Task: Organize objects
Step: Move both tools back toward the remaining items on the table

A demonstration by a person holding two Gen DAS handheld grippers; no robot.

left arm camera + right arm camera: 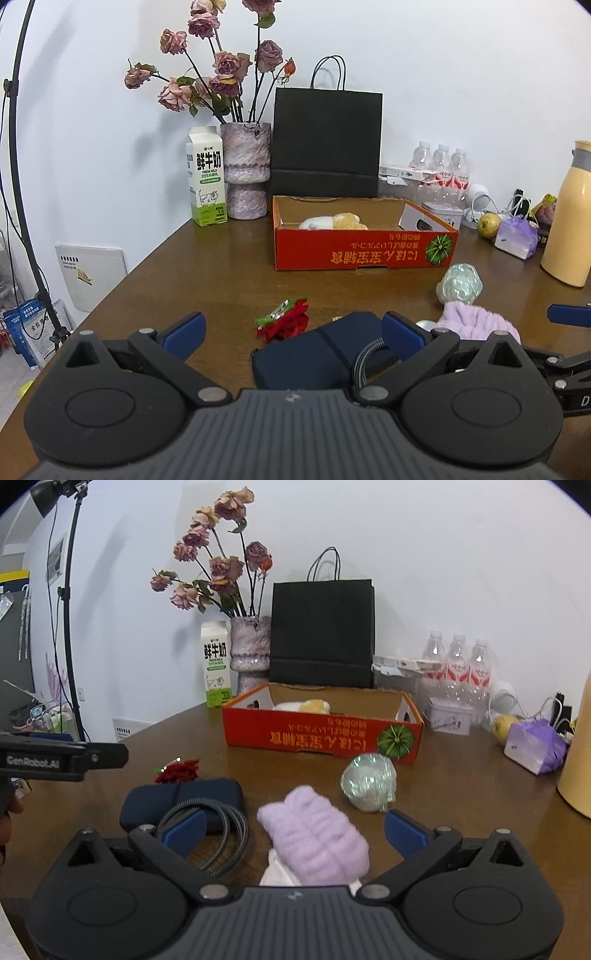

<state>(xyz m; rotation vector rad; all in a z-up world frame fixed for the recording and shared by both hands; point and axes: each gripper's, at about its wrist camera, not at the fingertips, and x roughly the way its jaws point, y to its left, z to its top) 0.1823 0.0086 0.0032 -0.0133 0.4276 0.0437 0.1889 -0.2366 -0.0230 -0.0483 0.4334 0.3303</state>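
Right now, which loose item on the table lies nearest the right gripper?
The fluffy lilac cloth, lying between the open right gripper fingers; the iridescent ball sits farther out.

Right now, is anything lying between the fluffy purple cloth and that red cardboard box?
Yes. In the right wrist view, a shiny iridescent ball sits between the purple cloth and the red box, on the brown table.

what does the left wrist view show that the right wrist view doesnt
Only the left wrist view shows the tall yellow flask's grey lid and a white panel leaning on the wall.

Only the right wrist view shows a black lamp head and the whole coiled grey cable.

Both show the red cardboard box, fluffy lilac cloth and navy pouch.
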